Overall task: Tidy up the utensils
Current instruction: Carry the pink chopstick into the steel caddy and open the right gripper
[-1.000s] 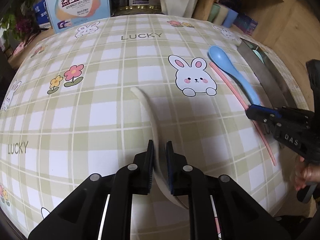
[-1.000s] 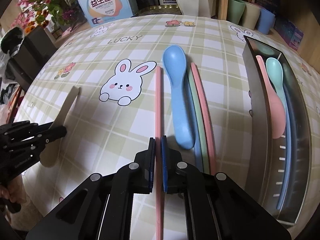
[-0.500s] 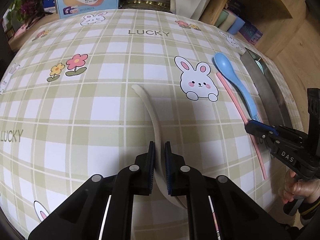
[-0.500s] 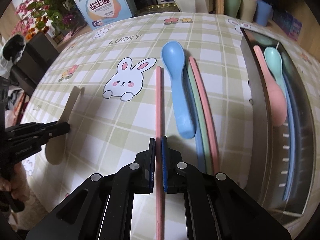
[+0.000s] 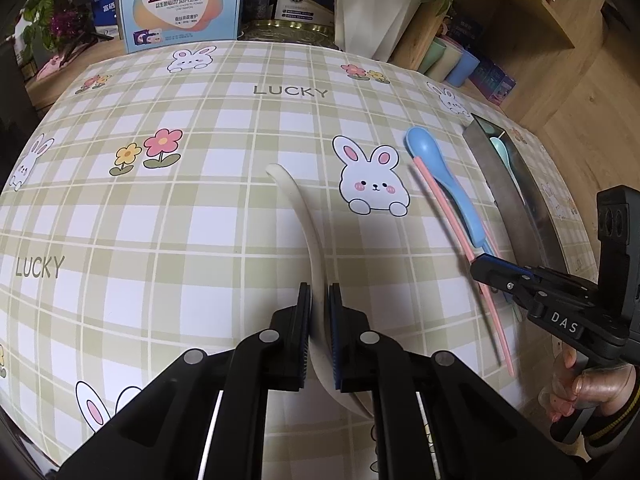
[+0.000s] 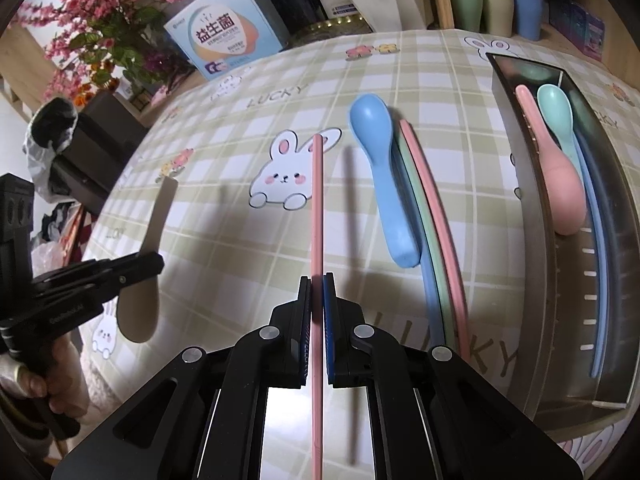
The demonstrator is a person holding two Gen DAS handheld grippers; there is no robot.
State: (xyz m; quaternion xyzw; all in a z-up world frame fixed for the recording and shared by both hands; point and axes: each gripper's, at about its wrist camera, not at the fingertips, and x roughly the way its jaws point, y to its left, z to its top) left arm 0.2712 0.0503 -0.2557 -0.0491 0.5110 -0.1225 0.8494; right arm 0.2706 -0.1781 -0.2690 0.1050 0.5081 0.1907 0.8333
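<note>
My left gripper point(image 5: 319, 296) is shut on the handle of a cream spoon point(image 5: 304, 216), whose handle tip points away over the checked tablecloth. My right gripper point(image 6: 318, 280) is shut on a pink chopstick point(image 6: 317, 200), held just above the cloth with its shadow to the right. A blue spoon point(image 6: 380, 168) lies beside blue, green and pink chopsticks point(image 6: 432, 208). The metal tray point(image 6: 516, 152) on the right holds a pink spoon point(image 6: 556, 176), a teal spoon point(image 6: 556, 116) and a blue chopstick point(image 6: 600, 240). The left gripper point(image 6: 156, 262) with the cream spoon point(image 6: 160, 208) shows at the left.
At the table's far edge stand a printed box point(image 5: 182, 4), a white plant pot point(image 5: 372, 16) and pastel cups point(image 6: 496, 8). Pink flowers point(image 6: 92, 20) sit at the far left. A hand point(image 5: 592, 388) holds the right gripper point(image 5: 480, 268) near the table's right edge.
The right gripper has lifted the pink chopstick off the cloth and swung its far tip left over the rabbit print. The left gripper's pads have closed in on the cream spoon's handle.
</note>
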